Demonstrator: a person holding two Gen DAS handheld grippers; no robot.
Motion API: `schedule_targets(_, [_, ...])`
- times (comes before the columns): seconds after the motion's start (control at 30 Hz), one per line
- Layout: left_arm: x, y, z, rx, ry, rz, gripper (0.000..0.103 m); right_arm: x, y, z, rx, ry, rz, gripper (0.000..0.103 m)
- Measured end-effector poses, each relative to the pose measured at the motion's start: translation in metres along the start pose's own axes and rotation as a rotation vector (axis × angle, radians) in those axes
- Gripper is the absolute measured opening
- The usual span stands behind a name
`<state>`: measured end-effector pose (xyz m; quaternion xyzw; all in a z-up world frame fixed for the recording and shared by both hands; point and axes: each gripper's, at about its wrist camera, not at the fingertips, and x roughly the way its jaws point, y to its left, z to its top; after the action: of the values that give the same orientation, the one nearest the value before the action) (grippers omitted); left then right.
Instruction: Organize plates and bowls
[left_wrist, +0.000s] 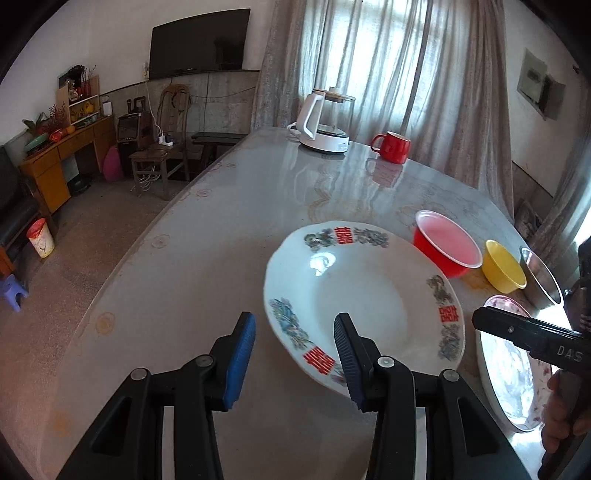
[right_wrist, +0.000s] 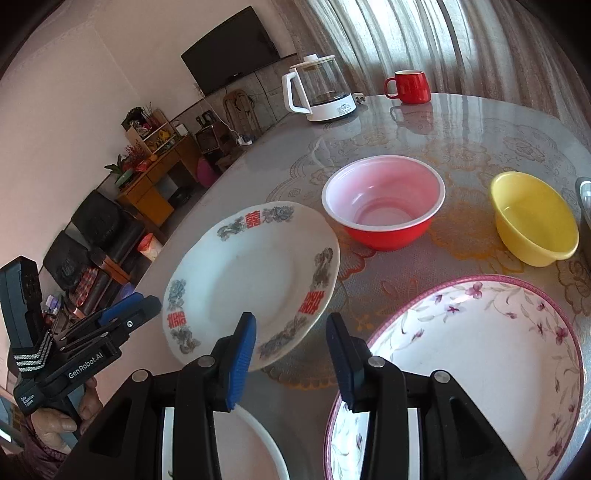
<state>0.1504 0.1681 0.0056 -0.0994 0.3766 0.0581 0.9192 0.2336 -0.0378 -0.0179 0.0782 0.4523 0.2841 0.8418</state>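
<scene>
Glossy round plate (left_wrist: 364, 299), blue-and-red patterned rim.

Daylight reaches us through the curtains (left_wrist: 388, 66), bright and washed out there. It glares in streaks across the glossy surface (left_wrist: 229, 236) and blows out the far-right edge. Fisheye bending curves the walls, corners go black, and the plate (left_wrist: 364, 299) looks slightly soft.
</scene>
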Motion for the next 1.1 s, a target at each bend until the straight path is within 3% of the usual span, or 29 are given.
schedule_targets(0.1, [0.014,0.015,0.006,-0.035,0.029,0.0,0.045,0.017,-0.005,0.008,0.012,0.025,-0.058,0.039])
schedule_targets(0.27, [0.03,0.031,0.013,-0.077,0.056,-0.011,0.045,0.034,-0.01,0.017,0.016,0.042,-0.057,0.039])
schedule_targets(0.8, [0.084,0.02,0.027,-0.062,0.158,-0.107,0.044,0.064,-0.007,0.021,-0.013,0.091,-0.062,0.035])
schedule_targets(0.83, [0.086,0.019,0.028,-0.066,0.162,-0.11,0.043,0.065,-0.007,0.021,-0.016,0.091,-0.07,0.035])
schedule_targets(0.9, [0.087,0.014,0.028,-0.052,0.161,-0.127,0.031,0.065,-0.005,0.021,-0.029,0.089,-0.088,0.034])
schedule_targets(1.0, [0.082,0.006,0.025,-0.014,0.148,-0.086,0.031,0.063,-0.003,0.022,-0.034,0.091,-0.092,0.032])
schedule_targets(1.1, [0.076,0.012,0.02,-0.037,0.153,-0.129,0.028,0.06,-0.002,0.021,-0.045,0.087,-0.114,0.029])
